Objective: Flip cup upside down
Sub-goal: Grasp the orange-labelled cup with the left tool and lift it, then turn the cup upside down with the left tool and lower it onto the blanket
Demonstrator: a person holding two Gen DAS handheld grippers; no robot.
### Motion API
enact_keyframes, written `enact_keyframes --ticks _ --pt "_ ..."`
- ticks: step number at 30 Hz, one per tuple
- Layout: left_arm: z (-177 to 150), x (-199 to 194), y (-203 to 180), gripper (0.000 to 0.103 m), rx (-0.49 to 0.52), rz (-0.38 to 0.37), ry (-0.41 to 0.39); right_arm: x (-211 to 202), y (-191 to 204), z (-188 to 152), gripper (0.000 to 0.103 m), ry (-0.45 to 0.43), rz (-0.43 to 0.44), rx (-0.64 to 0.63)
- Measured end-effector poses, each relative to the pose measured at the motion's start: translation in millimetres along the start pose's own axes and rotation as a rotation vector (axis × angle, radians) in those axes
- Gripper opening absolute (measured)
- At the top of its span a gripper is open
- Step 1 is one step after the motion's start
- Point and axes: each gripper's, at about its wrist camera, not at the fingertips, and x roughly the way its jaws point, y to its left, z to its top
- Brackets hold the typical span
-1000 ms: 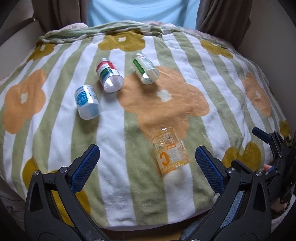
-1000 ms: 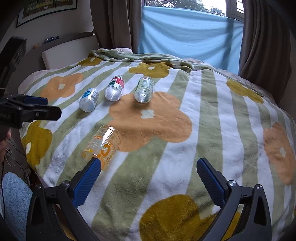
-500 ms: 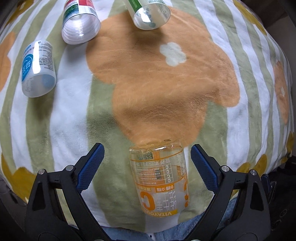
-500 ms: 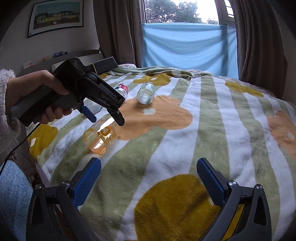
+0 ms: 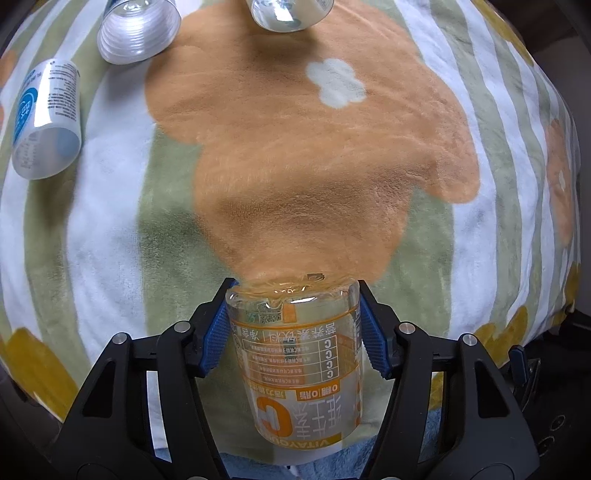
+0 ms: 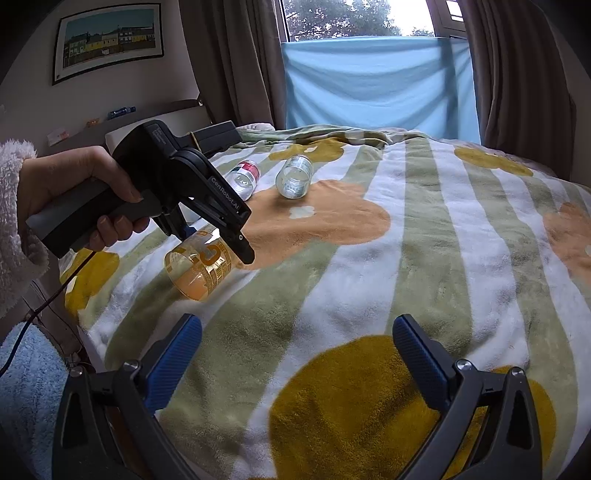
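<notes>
A clear cup with an orange label (image 5: 299, 362) lies on its side on the flowered blanket (image 5: 295, 166). My left gripper (image 5: 293, 325) is shut on it, blue pads pressed on both sides near its far end. In the right wrist view the same cup (image 6: 201, 264) lies at the blanket's left side under the left gripper (image 6: 236, 240), held by a hand. My right gripper (image 6: 295, 354) is open and empty, low over the near part of the blanket.
Three more clear cups lie on their sides farther back: a blue-label one (image 5: 44, 122), a red-label one (image 5: 138, 31) and a green-label one (image 5: 291, 14). The bed's near edge is just below the held cup. Curtains and a blue sheet (image 6: 376, 81) stand behind the bed.
My left gripper has moved forward over the orange-label cup and closed on it. The right gripper has stayed open and nearly still.
</notes>
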Motion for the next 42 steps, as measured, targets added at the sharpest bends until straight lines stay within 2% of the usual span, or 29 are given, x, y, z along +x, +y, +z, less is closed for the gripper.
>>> enact_keyframes --ticks 5,13,17,21,23,32,42 --pt "-14 -26 -12 0.058 0.036 0.026 -0.112 -2 6 -1 0.103 -0.003 -0.002 -0.03" --pt "-32 -89 -7 0.058 0.145 0.065 -0.459 -10 19 -3 0.103 -0.029 -0.003 -0.085" --pt "-33 -91 -6 0.058 0.122 0.04 -0.595 -13 20 -4 0.103 -0.038 0.0 -0.094" --pt "-27 -81 -7 0.058 0.093 0.059 -0.72 -14 21 -5 0.103 -0.038 0.003 -0.098" --pt "-27 -72 -8 0.058 0.096 0.07 -0.738 -14 21 -5 0.103 -0.044 0.004 -0.103" --pt "-39 -39 -7 0.058 0.102 0.048 -0.705 -7 20 -6 0.103 -0.023 0.018 -0.097" --pt "-67 -38 -11 0.058 0.143 0.067 -0.734 -9 16 -5 0.103 -0.03 0.026 -0.082"
